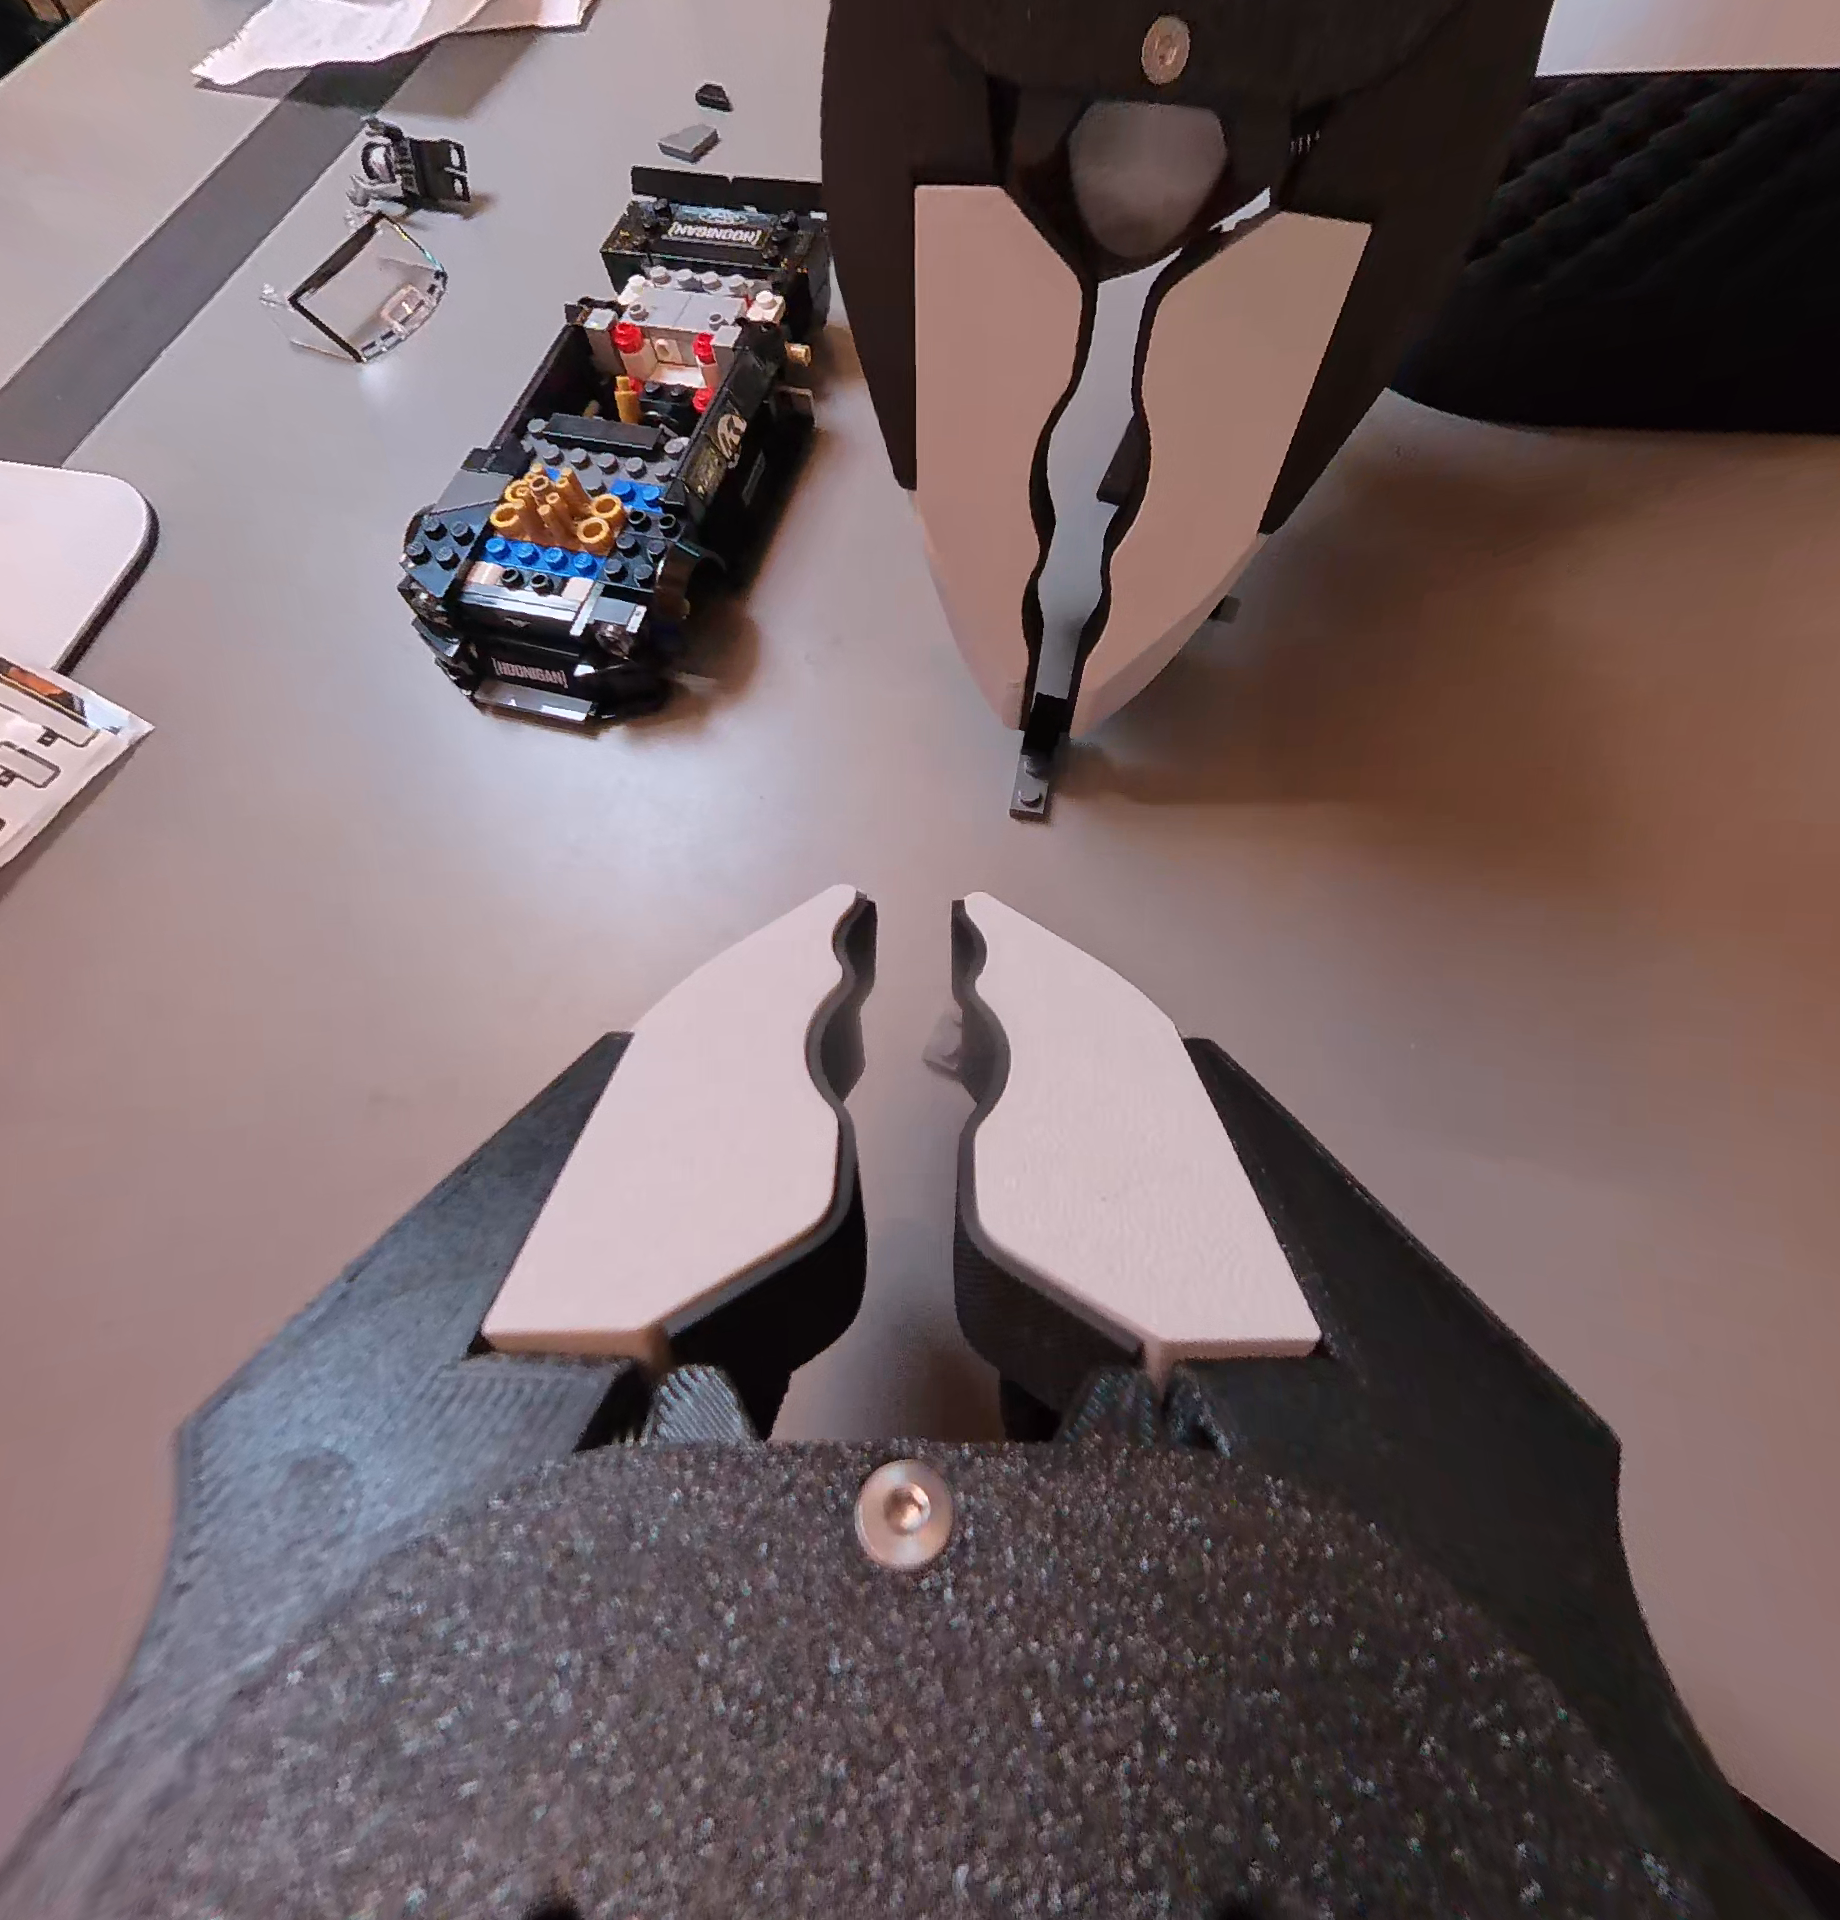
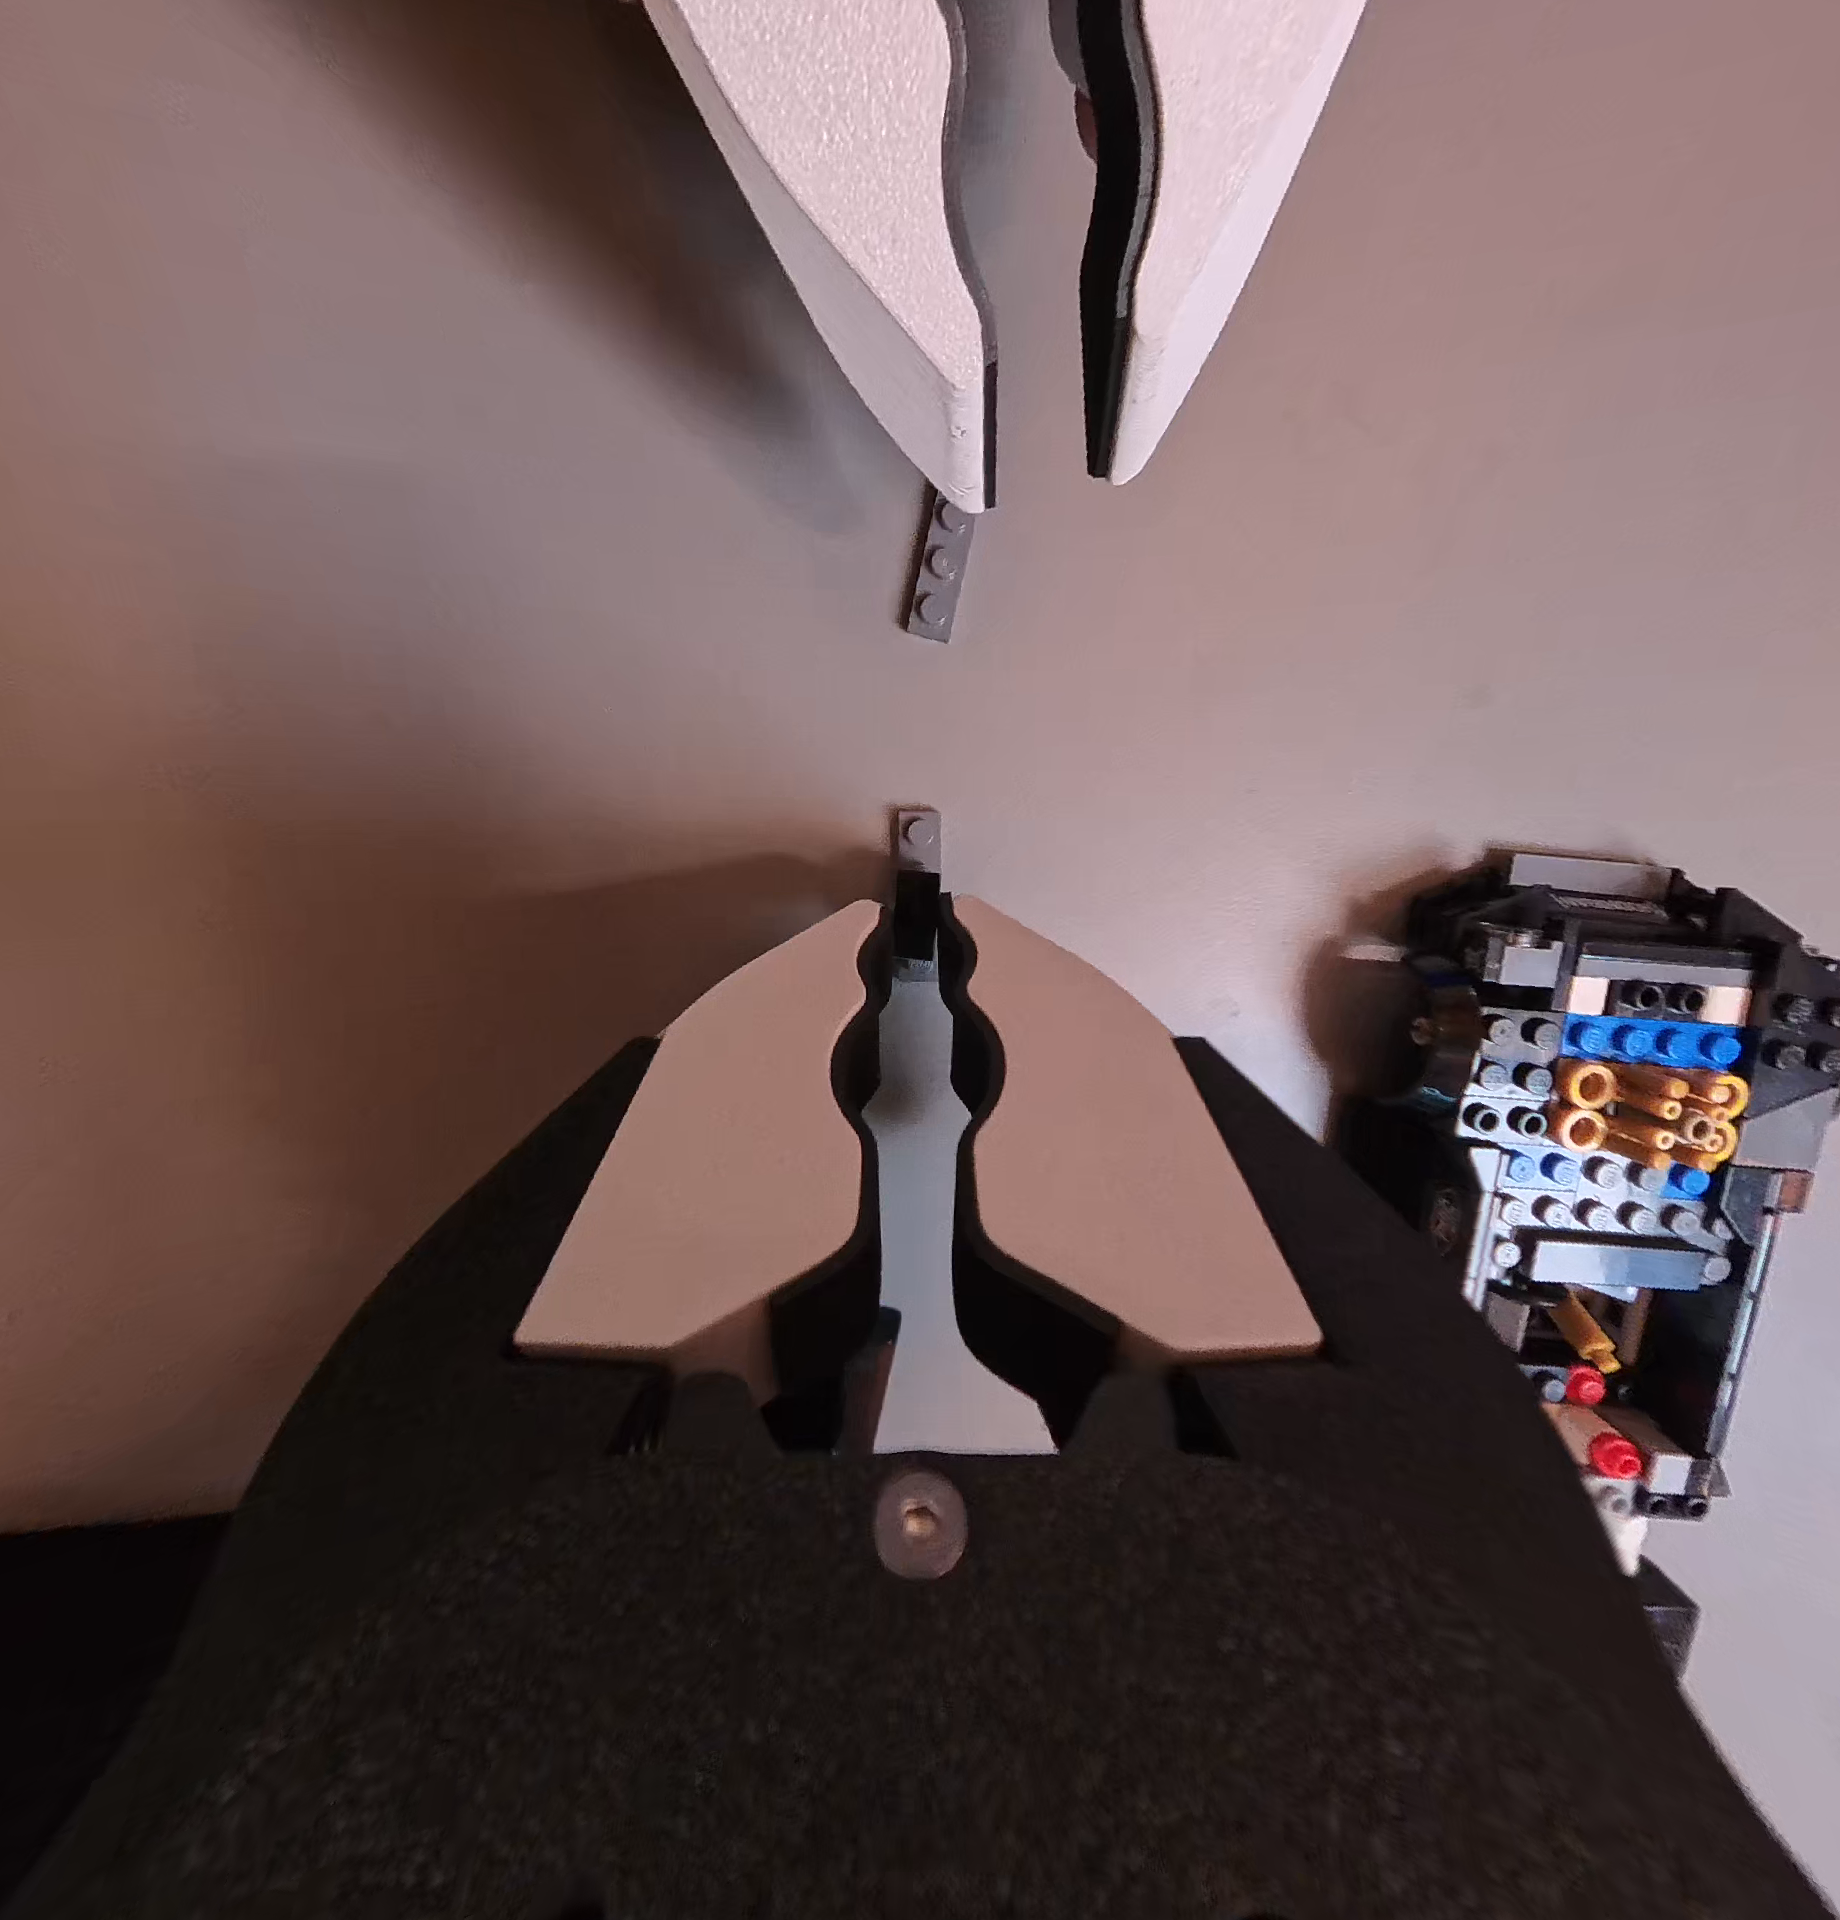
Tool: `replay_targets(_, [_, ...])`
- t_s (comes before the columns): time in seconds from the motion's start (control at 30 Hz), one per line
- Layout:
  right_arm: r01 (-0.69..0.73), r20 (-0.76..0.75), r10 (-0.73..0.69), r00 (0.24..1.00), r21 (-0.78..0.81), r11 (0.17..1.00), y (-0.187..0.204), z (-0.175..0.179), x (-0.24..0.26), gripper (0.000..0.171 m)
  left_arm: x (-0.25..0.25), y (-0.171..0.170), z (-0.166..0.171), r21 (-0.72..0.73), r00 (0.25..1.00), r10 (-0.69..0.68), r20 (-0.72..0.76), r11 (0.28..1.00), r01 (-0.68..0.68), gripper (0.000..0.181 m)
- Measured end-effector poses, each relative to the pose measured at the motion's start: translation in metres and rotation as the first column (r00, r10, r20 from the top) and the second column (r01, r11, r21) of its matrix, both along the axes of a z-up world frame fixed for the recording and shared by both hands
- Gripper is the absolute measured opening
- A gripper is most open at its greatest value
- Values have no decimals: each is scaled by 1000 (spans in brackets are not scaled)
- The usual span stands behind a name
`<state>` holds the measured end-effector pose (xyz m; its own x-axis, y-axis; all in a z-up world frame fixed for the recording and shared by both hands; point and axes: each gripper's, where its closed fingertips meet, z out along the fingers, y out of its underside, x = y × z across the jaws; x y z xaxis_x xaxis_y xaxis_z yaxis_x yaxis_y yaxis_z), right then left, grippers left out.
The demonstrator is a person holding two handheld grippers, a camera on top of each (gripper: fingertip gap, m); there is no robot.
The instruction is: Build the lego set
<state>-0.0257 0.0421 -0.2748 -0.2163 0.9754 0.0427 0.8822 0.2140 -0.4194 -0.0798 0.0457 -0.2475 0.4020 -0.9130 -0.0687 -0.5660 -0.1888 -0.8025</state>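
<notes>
The grey tabletop carries, at far left, a printed sheet; next a clear windscreen piece; then the half-built black lego car. My left gripper hovers with jaws parted, empty, beside a grey plate. My right gripper pinches a narrow dark plate, its end on the tabletop.
</notes>
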Motion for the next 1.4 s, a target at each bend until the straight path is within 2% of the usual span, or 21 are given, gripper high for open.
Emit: replay_targets(1.4, [41,-78,-42,996,-20,999,-3,6,4,14,5,-5,-4,-30,1000,-28,8,999,28,14])
